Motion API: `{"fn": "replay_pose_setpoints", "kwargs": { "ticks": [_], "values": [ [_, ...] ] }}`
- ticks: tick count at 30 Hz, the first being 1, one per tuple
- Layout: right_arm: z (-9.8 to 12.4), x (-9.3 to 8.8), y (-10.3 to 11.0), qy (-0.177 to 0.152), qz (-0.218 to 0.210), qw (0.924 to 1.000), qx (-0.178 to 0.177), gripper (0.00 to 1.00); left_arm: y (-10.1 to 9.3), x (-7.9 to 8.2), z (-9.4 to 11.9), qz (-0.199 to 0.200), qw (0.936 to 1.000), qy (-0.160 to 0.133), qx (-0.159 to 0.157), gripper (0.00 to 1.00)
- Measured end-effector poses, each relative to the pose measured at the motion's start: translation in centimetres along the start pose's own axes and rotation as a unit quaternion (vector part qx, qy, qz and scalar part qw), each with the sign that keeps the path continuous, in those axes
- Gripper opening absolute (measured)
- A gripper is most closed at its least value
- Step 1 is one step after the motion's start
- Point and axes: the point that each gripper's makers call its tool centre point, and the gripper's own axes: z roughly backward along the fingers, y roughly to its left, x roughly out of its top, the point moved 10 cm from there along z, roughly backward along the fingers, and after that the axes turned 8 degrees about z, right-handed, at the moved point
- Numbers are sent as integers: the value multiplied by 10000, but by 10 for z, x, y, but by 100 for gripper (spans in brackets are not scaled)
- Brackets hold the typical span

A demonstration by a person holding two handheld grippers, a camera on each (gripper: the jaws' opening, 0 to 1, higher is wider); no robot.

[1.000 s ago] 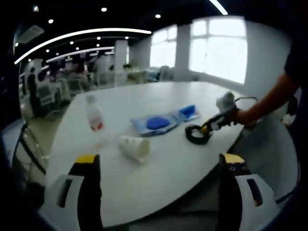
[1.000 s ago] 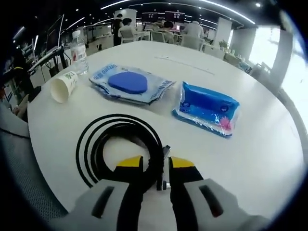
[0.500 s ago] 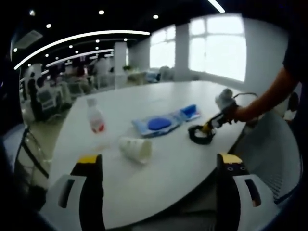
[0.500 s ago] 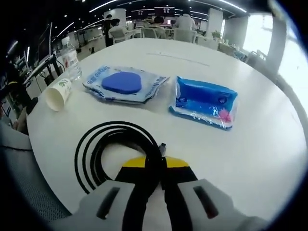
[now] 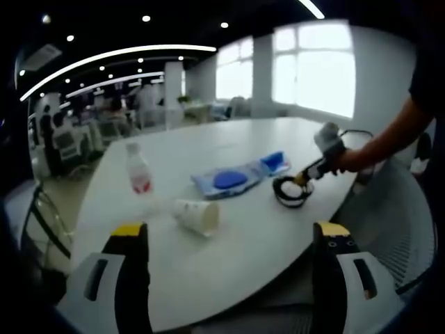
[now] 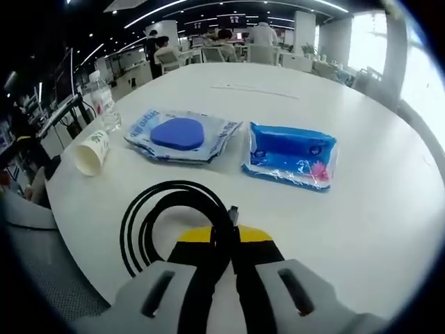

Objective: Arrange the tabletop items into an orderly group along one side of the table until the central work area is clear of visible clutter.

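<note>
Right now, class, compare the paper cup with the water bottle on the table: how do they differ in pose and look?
The paper cup lies on its side; the water bottle stands upright. The paper cup is white and opaque with a small green print; the water bottle is clear with a red label and a white cap. The paper cup's mouth is open, the water bottle is capped. Both rest on the white table, near each other.

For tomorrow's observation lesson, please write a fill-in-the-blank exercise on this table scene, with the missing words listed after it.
1. The right gripper is shut on the coiled black ____.
2. The paper cup lies on its ____.
3. The left gripper has its jaws ____.
4. The water bottle stands ____.

Missing words: cable; side; open; upright
</note>
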Motion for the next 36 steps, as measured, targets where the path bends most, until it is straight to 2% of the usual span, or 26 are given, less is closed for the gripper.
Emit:
{"fn": "replay_pose_setpoints", "kwargs": {
  "ticks": [12, 24, 36],
  "values": [
    [-5, 16, -12, -27, 59, 10000, -33, 8, 0, 0, 0, 7, 10000, 9, 4, 95],
    [-21, 12, -24, 182, 62, 9998, -93, 9, 1, -1, -1, 16, 10000, 41, 25, 94],
    [-33, 11, -24, 264, 395, 9988, -135, 10, 0, 0, -1, 28, 10000, 40, 61, 94]
  ]
}}
